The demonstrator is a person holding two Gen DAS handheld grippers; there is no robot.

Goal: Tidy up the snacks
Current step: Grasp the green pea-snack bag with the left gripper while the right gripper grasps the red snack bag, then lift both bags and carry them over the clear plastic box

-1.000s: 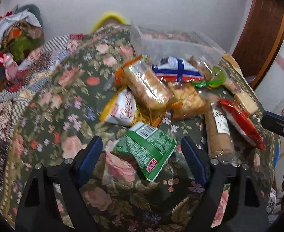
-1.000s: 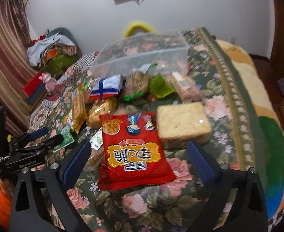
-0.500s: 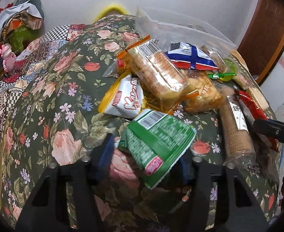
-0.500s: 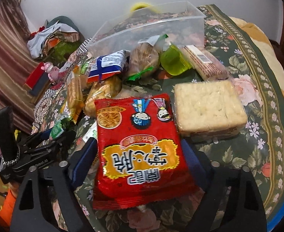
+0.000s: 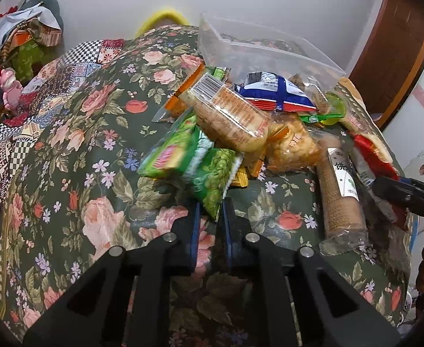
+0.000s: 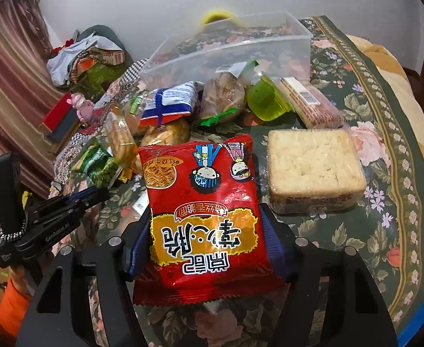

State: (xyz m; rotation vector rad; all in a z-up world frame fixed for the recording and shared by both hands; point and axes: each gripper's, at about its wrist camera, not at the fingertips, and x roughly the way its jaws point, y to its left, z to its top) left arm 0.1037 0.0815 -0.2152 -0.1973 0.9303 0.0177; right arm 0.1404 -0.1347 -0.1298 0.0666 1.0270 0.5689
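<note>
Surface: bed/soft top under a dark green floral spread point(image 5: 76, 179), patchwork quilt point(image 5: 7, 133) at its left edge. White wall behind, brown wooden door point(image 5: 396, 55) on the right, striped curtain point(image 6: 7, 92) on the left.

Near: left gripper point(image 5: 209, 219) jaws pressed nearly together, pinching the lower edge of the green snack pack point(image 5: 212, 179); pack is tilted up off the spread. Right gripper point(image 6: 204, 248) jaws have just been closing; the blue pads now press both side edges of the red noodle packet point(image 6: 203, 211), gripped.

Mid: square cracker block point(image 6: 313, 167) in clear wrap just right of the red packet, apart from it. Long brown biscuit roll point(image 5: 342, 196) lies between the two grippers. Behind the green pack, a heap: clear-wrapped biscuit pack point(image 5: 229, 115) leaning on it, blue-white bag point(image 5: 275, 92), green jelly cup point(image 6: 264, 101), wafer pack point(image 6: 310, 104).

Far: clear plastic bin point(image 6: 232, 46), behind the heap, which sits between both grippers and the bin. Clothes pile point(image 6: 87, 55) and a pink toy point(image 6: 82, 107) off the far left.
</note>
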